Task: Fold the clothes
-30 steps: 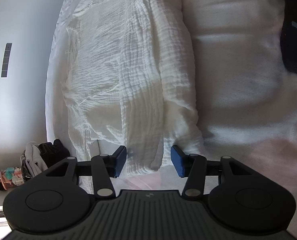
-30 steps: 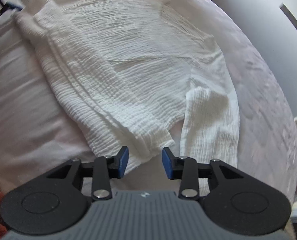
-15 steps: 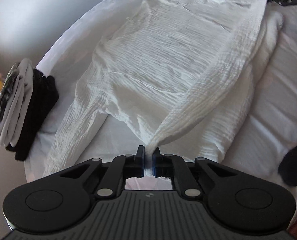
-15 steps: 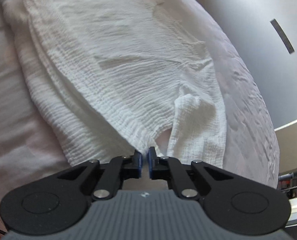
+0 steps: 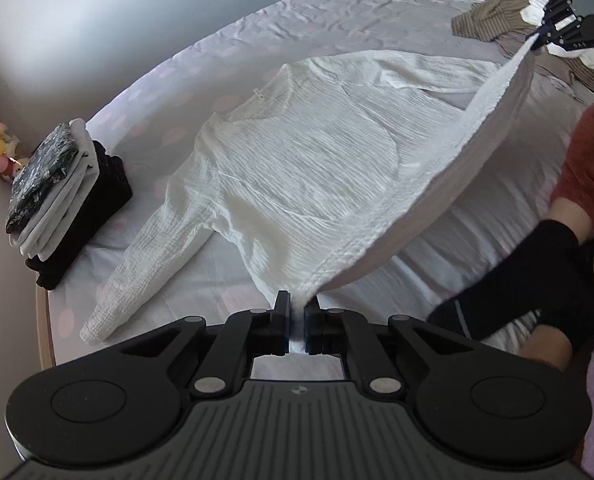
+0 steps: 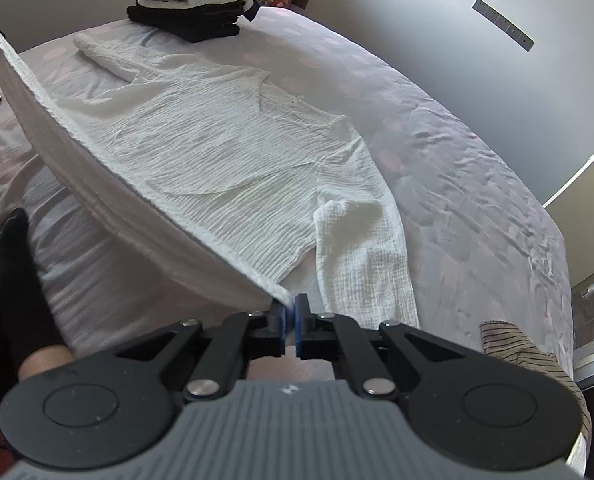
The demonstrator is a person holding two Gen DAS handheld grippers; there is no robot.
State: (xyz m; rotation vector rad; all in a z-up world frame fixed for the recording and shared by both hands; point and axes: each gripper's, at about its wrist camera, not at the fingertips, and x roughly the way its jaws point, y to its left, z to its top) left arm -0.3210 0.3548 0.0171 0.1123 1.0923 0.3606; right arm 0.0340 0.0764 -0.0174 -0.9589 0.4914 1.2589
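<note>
The white crinkled shirt lies spread on the bed, its neckline toward the far side and both sleeves out to the sides, while its near hem is lifted off the sheet and stretched taut between the two tools. The left tool is clamped on one hem corner, the cloth pinched between its blue pads; the right tool is closed tight on the other corner. Under the raised hem the sheet lies bare. Beyond the shirt's neckline a broad strip of rumpled sheet runs free to the bed's far edge. Off the shirt's left sleeve, near the bed's rounded edge, sits a stack of folded clothes, close to the cuff but not touching it. Off the right sleeve, well apart, a striped garment lies crumpled. A foot in a black sock rests near the lifted hem.
</note>
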